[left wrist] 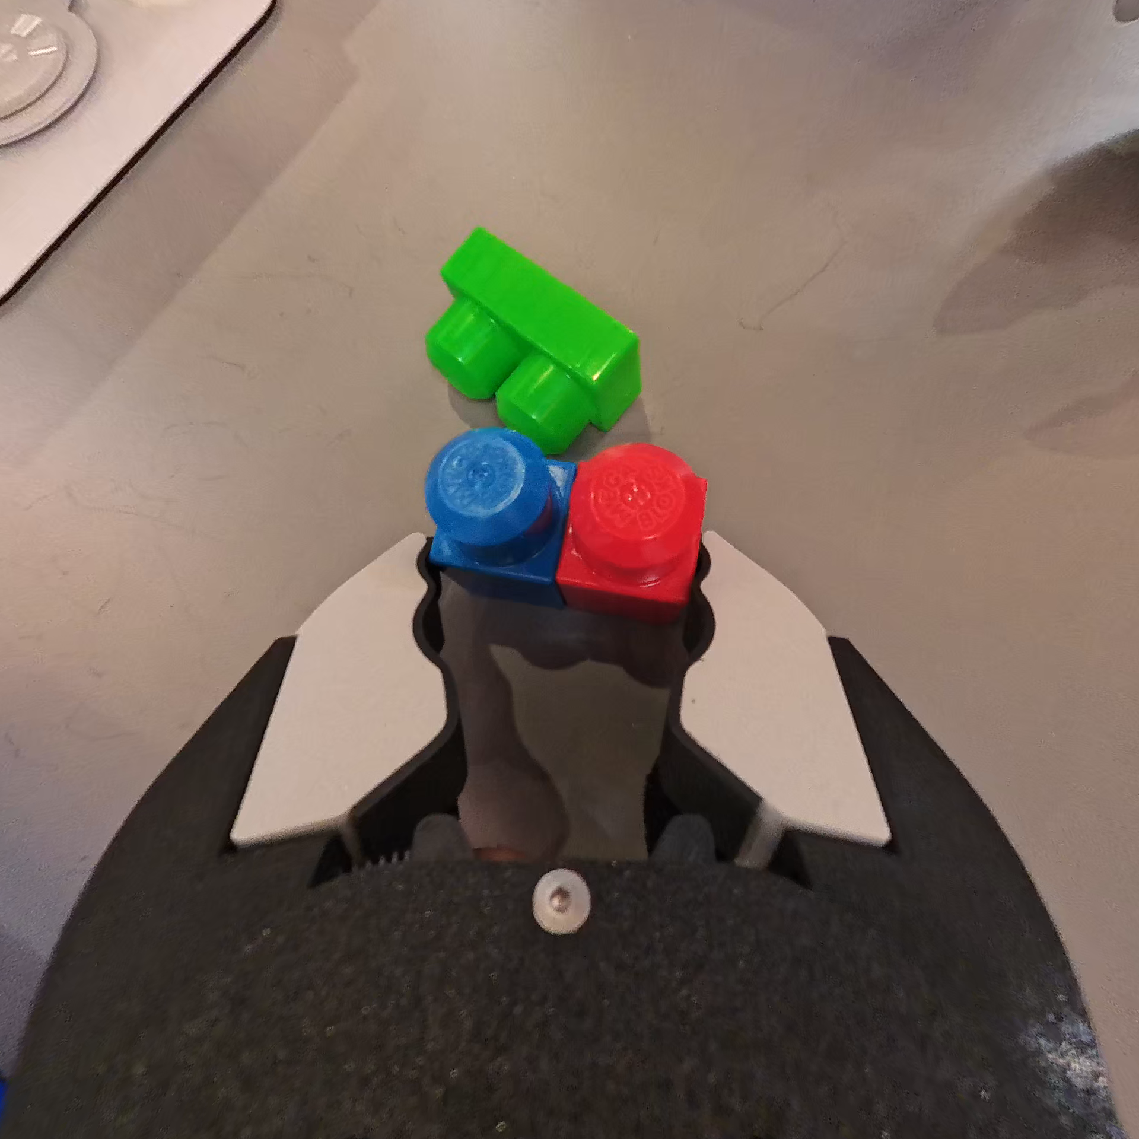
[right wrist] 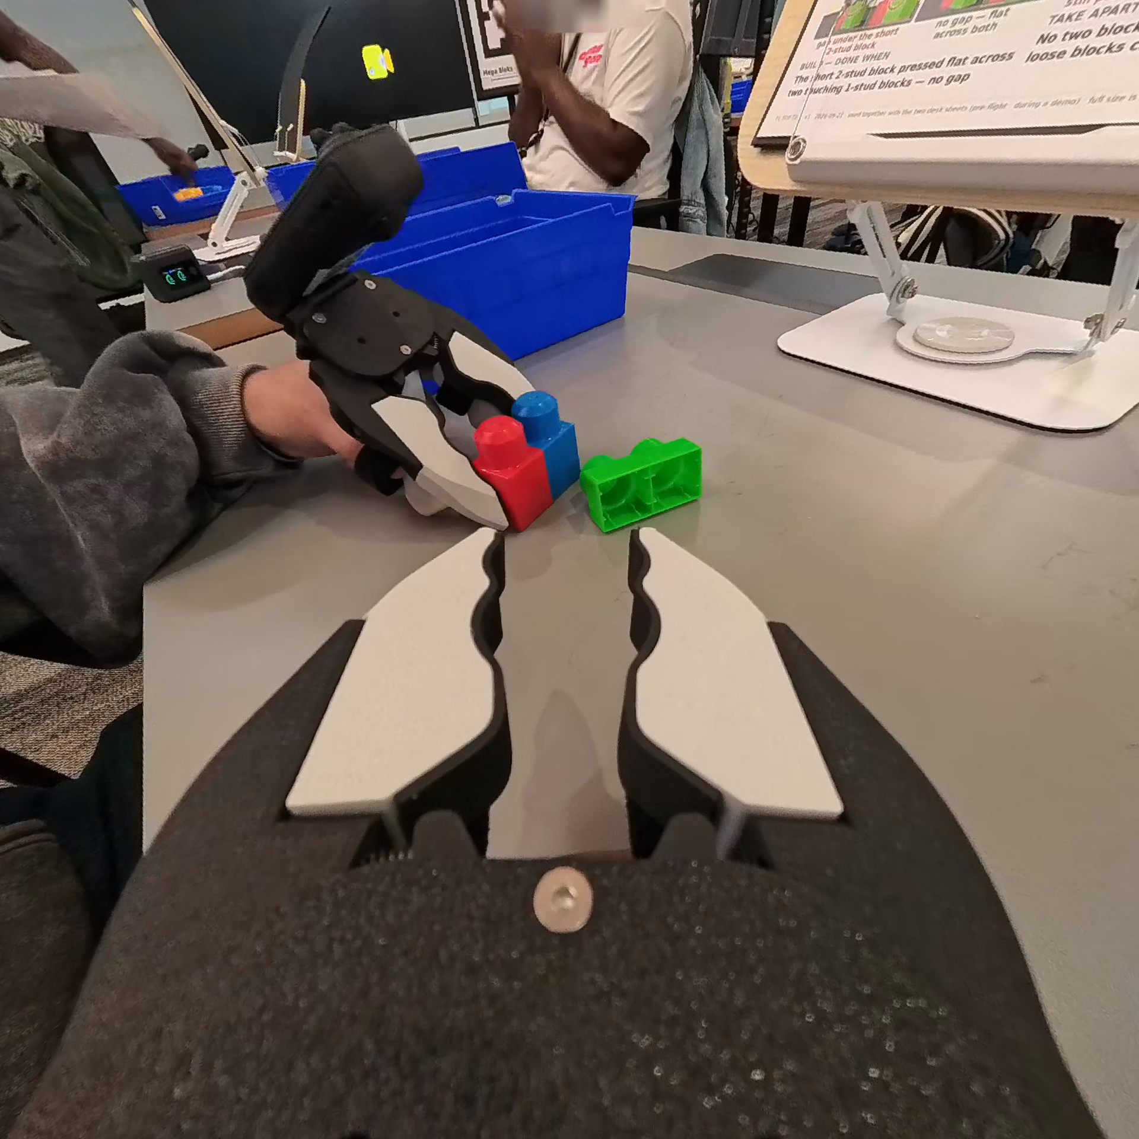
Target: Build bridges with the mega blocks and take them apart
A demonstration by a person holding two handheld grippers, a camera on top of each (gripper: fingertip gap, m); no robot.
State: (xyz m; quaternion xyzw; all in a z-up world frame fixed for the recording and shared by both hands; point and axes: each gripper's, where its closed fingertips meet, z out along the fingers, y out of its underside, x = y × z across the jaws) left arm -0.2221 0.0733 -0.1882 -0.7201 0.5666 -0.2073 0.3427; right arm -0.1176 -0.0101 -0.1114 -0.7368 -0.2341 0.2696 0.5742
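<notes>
A blue one-stud block [left wrist: 493,524] and a red one-stud block [left wrist: 628,542] stand side by side, touching, on the grey table [left wrist: 863,431]. My left gripper [left wrist: 566,548] is shut on the pair, one finger on each outer side. In the right wrist view the left gripper [right wrist: 499,456] holds the red block [right wrist: 518,481] and the blue block [right wrist: 551,444] slightly tilted at table level. A green two-stud block [left wrist: 536,333] lies on its side just beyond them, its hollow underside [right wrist: 644,484] facing the right camera. My right gripper [right wrist: 566,542] is open and empty, just short of the blocks.
Blue bins [right wrist: 511,259] stand at the back of the table. A white stand [right wrist: 961,363] holding an instruction sheet is at the back right; its base shows in the left wrist view [left wrist: 92,123]. A grey sleeve [right wrist: 123,462] lies at the left table edge. People stand behind.
</notes>
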